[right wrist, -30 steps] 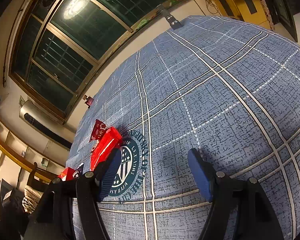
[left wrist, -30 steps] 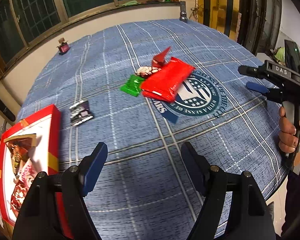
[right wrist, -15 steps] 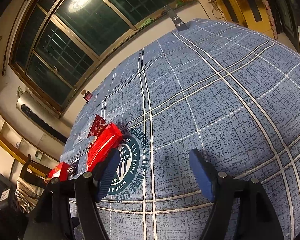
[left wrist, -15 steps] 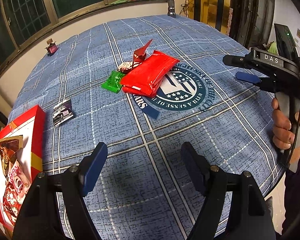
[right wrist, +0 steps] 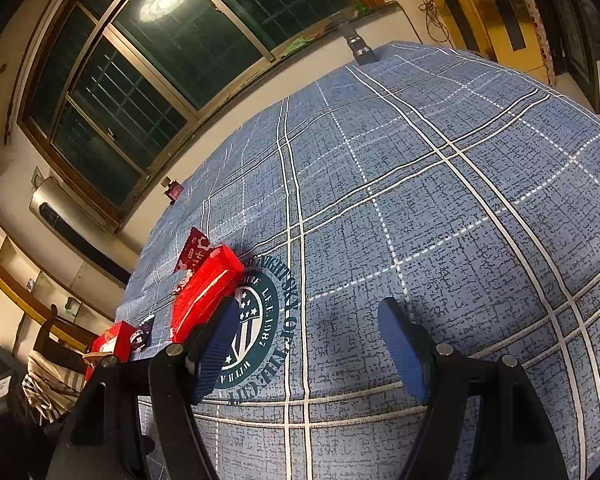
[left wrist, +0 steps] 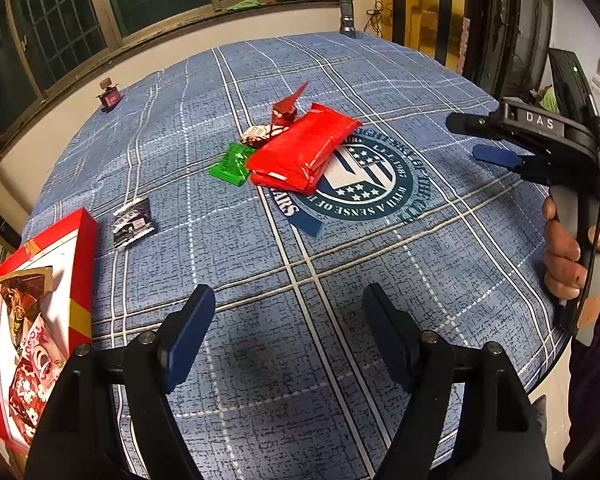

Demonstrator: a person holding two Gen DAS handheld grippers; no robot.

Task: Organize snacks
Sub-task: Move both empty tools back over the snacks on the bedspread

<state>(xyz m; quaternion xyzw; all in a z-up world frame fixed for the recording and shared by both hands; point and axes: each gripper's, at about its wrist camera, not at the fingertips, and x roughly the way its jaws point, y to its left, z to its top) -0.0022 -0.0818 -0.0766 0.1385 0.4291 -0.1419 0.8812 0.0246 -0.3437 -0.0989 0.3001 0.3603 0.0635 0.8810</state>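
Observation:
A large red snack pack [left wrist: 302,150] lies mid-table on the blue plaid cloth, partly over a round emblem. Against it rest a green packet [left wrist: 230,164], a small white-and-red packet [left wrist: 260,134] and a dark red wrapper [left wrist: 286,106]. A black packet [left wrist: 133,222] lies alone to the left. The red box [left wrist: 82,264] at the left edge holds several snacks. My left gripper [left wrist: 288,338] hovers open over bare cloth near the front edge. My right gripper [right wrist: 306,348] is open and empty, held by a hand [left wrist: 572,256] at the right; the red pack [right wrist: 204,292] sits to its left.
A small maroon object [left wrist: 109,96] stands near the far left edge of the table, and a grey cylinder [left wrist: 347,20] stands at the far edge below the windows. The table edge curves close on the right, where the person stands.
The left view has shifted slightly, so the snack pile and the red box sit a little differently in frame. The right gripper has rolled slightly. Nothing was grasped or moved.

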